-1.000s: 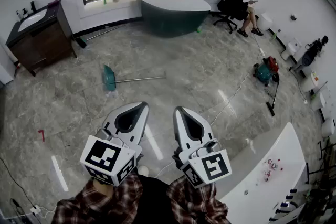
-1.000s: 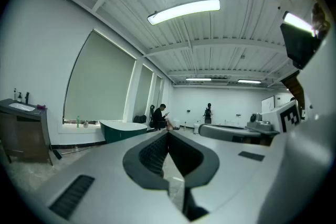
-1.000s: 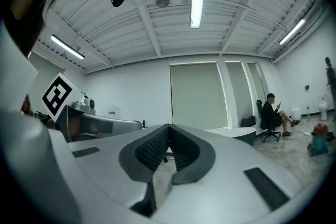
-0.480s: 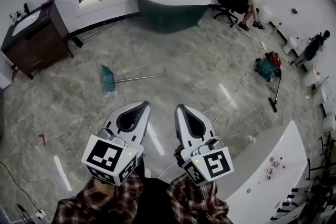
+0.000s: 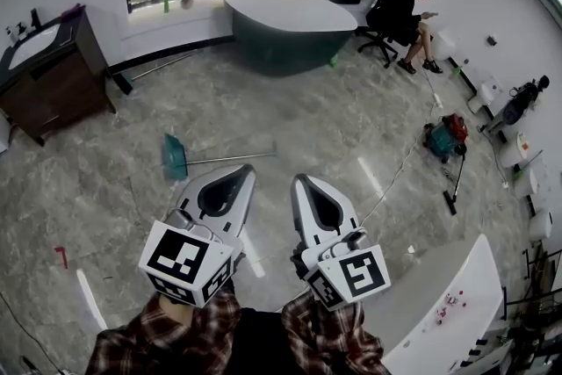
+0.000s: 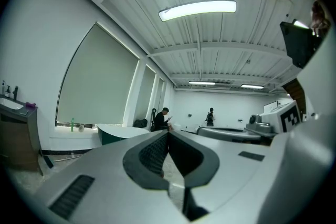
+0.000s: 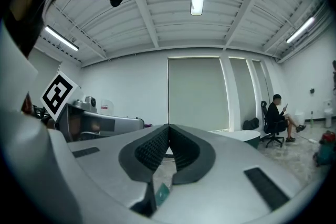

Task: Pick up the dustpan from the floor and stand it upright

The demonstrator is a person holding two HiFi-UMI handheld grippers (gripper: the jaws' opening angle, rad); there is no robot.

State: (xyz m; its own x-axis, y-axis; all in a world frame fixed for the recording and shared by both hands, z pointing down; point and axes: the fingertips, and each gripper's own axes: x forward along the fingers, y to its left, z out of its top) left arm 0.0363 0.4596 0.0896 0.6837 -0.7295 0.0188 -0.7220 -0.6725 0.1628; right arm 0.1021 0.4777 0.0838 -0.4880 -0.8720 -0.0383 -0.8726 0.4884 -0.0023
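While far off, dustpan [image 5: 174,157] small, indistinct.

Dustpan [image 5: 173,157] nearer the left tongs [image 5: 247,172], cabinet [image 5: 53,88] shifted leftward

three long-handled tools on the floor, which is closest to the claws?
The teal dustpan, lying flat just ahead of the left claw. The dark-headed pole by the window wall and the black one beside the red machine lie farther away.
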